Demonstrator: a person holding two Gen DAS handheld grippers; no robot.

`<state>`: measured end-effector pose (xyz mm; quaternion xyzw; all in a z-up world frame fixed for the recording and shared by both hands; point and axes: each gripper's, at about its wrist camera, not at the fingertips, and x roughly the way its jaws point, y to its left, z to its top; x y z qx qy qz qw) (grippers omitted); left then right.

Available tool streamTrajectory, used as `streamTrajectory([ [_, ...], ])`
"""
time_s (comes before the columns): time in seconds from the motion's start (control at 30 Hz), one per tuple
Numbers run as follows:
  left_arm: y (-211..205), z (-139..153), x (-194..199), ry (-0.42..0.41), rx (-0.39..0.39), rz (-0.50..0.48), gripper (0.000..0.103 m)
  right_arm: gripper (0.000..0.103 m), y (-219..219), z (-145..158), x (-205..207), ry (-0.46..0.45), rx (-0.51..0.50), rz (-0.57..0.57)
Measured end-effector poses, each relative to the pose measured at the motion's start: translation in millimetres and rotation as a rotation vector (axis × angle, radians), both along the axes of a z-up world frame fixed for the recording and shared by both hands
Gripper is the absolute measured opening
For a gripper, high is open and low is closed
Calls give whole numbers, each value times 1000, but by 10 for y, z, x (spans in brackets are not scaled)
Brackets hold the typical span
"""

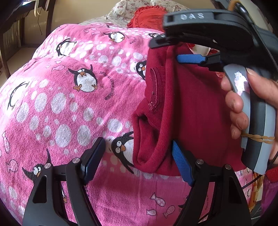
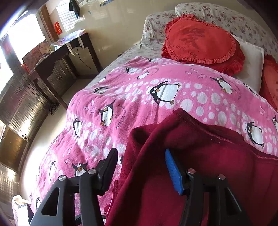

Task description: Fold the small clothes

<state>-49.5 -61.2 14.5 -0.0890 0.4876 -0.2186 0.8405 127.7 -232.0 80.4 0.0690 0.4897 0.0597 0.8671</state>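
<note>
The maroon garment (image 1: 187,107) lay bunched on the pink penguin blanket (image 1: 69,104), its long axis running from about six o'clock up to twelve in the left wrist view, with folds gathered along its left edge. From the left gripper (image 1: 137,160) it sat at roughly one o'clock, the cloth's lower left edge reaching in between the parted fingers; the blue pad on the right finger lay at or against the fabric, the other finger stood clear over the blanket, so nothing was clamped.

The right gripper (image 1: 177,50) was the nearer of the two to the garment's far end, at twelve o'clock in that view, held by a hand (image 1: 243,104) wrapped round its grey handle. Its jaws stood apart, the cloth's top edge draped loosely between them rather than pinched. The right wrist view agreed: maroon fabric lay across the gap and over the blue pad (image 2: 173,172). Both tools pointed steeply downward toward the bed. A red frilled cushion (image 2: 201,41) rested well beyond, near the floral pillows (image 2: 225,15).
</note>
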Motion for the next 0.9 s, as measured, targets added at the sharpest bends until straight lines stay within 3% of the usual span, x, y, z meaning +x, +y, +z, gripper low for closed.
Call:
streamTrajectory([
  [0.1,-14,-4,2,-4,1,3,78,74,110,-29,50,16,-50,20],
  [0.43,-10,-17,15,-6,-5,6,79,81,369,-231,155,40,-311,16],
  [0.6,13,-13,17,-1,-17,7,79,82,424,-269,126,29,-356,41],
  [0.67,45,3,31,7,-26,1,79,76,376,-255,110,21,-324,43],
  [0.7,77,10,46,13,-42,2,79,62,343,-243,102,19,-323,36],
  [0.73,115,13,63,20,-63,4,79,57,316,-239,109,18,-328,31],
  [0.8,184,24,101,26,-101,5,79,47,183,-184,75,13,-267,42],
  [0.9,212,73,159,-6,-94,-4,79,37,20,-106,30,12,-165,46],
])
